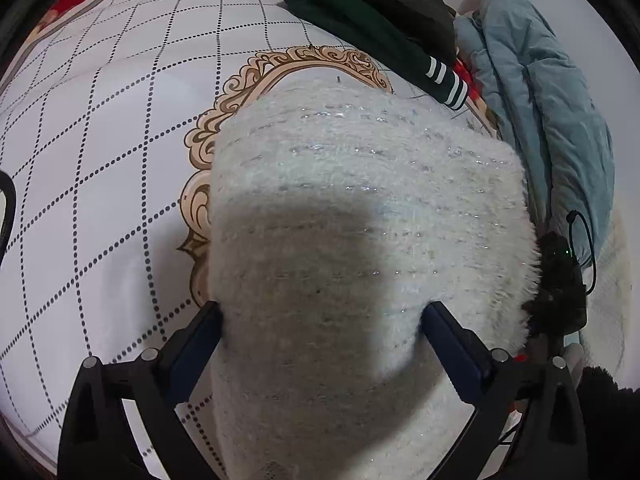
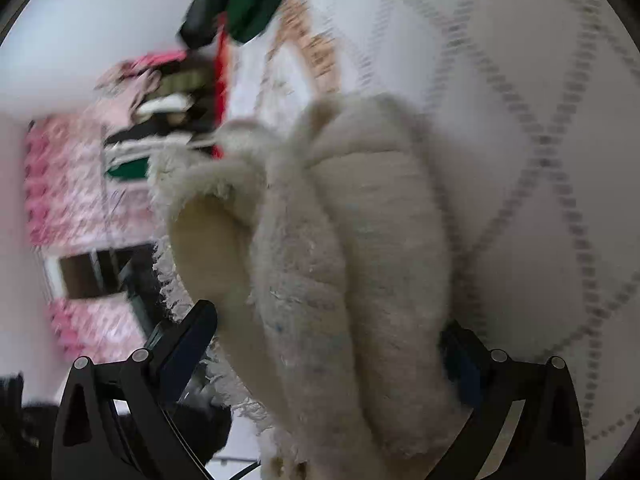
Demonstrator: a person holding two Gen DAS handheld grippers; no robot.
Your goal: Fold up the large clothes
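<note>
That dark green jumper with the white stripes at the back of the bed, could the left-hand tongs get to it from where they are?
Probably not right away. The left tongs look spread wide around the fluffy white sweater, which lies between them and the green jumper. Nothing else blocks the bedspread.

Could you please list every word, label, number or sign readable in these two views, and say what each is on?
None: no readable text in either view.
The white fuzzy sweater shows no label.
The dark green garment carries only white stripes at its cuff.
The bedsheet has dotted lines and ornament, no letters.
The right wrist view is motion-blurred.
</note>
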